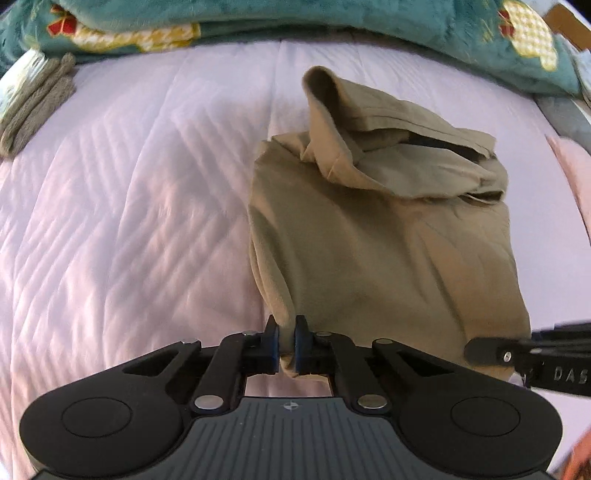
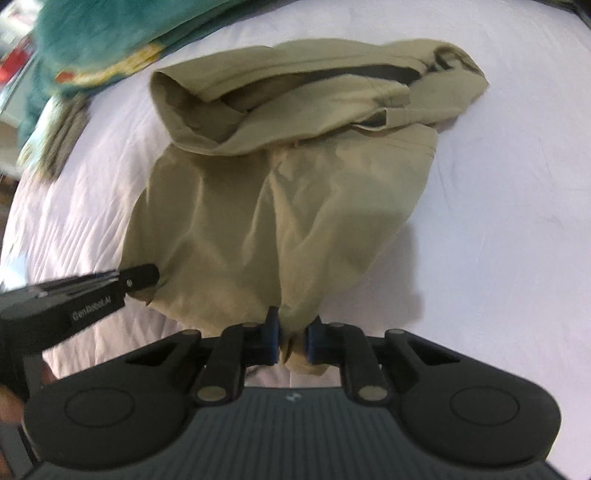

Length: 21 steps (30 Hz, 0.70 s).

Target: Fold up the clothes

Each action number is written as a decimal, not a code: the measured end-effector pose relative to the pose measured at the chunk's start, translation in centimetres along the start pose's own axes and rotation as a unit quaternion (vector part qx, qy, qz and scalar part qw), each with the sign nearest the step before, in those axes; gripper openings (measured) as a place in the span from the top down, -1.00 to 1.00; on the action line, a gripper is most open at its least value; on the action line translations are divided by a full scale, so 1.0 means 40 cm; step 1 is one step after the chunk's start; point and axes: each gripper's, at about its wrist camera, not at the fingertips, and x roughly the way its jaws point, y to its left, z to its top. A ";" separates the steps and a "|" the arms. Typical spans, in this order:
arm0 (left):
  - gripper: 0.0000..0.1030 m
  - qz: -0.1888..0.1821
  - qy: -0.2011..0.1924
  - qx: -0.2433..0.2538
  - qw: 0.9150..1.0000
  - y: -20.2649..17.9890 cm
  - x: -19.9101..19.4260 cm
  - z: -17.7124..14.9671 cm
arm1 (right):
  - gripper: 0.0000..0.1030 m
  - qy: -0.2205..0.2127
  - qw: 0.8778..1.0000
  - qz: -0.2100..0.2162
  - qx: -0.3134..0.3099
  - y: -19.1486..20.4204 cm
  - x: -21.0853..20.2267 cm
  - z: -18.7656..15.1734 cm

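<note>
In the left wrist view, the left gripper (image 1: 286, 345) has its blue pads closed tight on a bunched corner of the khaki garment (image 1: 384, 236), pinching the near-left edge so the cloth rises in a taut ridge from the pads. The garment lies partly folded on the pale quilted bedspread (image 1: 129, 206), its far end heaped in loose folds with a hemmed opening showing dark inside. Its left edge runs nearly straight away from the pads, and to the left of it the bedspread is bare across a wide stretch up to a folded grey-brown knit item (image 1: 35, 107) near the far-left edge. A teal plush blanket (image 1: 332, 26) with red and yellow motifs borders the far side of the bed. The right gripper (image 1: 487, 350) reaches in from the right at the garment's near-right edge. In the right wrist view, the right gripper (image 2: 293, 341) has its pads drawn in on a gathered fold of the khaki garment (image 2: 280, 206) at the near edge, with slightly more cloth between them. The left gripper (image 2: 142, 275) comes in from the left, at the garment's near-left corner. To the right of the garment the bedspread (image 2: 498, 221) lies smooth and bare.
</note>
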 end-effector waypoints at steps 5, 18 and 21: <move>0.85 0.003 0.064 0.027 0.998 -0.028 -0.023 -0.145 | 0.73 0.054 0.998 0.002 -0.034 0.000 -0.029 -0.121; 0.42 0.059 0.005 0.001 0.998 -0.008 -0.167 -0.070 | 0.06 0.031 0.999 0.005 0.038 -0.118 -0.120 -0.176; 0.05 0.077 -0.037 0.041 0.995 -0.065 -0.172 -0.038 | -0.07 -0.021 0.999 -0.012 0.048 -0.136 -0.168 -0.121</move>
